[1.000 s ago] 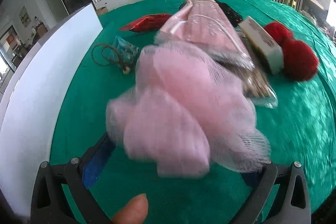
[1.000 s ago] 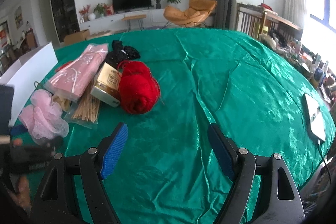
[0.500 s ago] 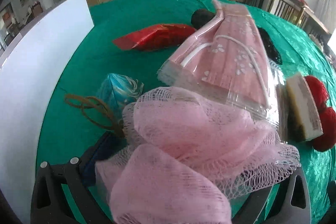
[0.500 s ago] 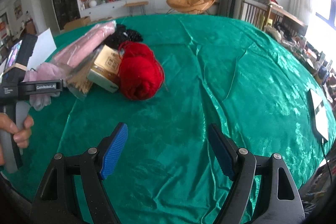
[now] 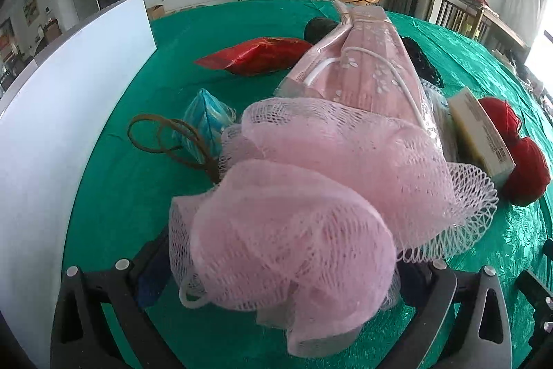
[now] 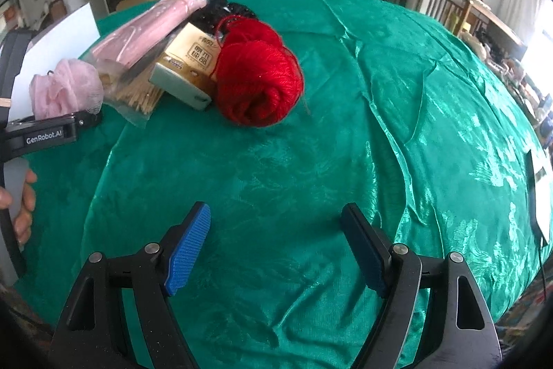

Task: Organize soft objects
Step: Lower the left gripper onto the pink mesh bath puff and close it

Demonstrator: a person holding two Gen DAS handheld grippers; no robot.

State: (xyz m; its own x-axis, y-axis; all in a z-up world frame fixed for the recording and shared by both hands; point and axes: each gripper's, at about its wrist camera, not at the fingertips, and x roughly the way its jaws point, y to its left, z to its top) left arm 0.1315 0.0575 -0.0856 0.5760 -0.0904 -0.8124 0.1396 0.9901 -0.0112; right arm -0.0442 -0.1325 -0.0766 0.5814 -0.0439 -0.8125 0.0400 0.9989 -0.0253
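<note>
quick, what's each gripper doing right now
Left gripper: pink mesh bath pouf between its fingers; grip cannot be told.
Right gripper: open, empty, over green tablecloth.

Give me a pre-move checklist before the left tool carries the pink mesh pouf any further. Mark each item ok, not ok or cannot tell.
1. Pink mesh pouf sits between the fingers of the left tool: ok.
2. Pads firmly pressing the pouf: cannot tell, the mesh hides both pads.
3. Pouf clear of the pile: not ok in the left wrist view, its far lobe overlaps the pink packaged garment; actual contact cannot be told.
4. Brown rubber bands free of the mesh: cannot tell, one loop runs under its edge.
5. Right tool open and empty: ok.
6. Red yarn ball untouched, apart from the right tool: ok.
</note>
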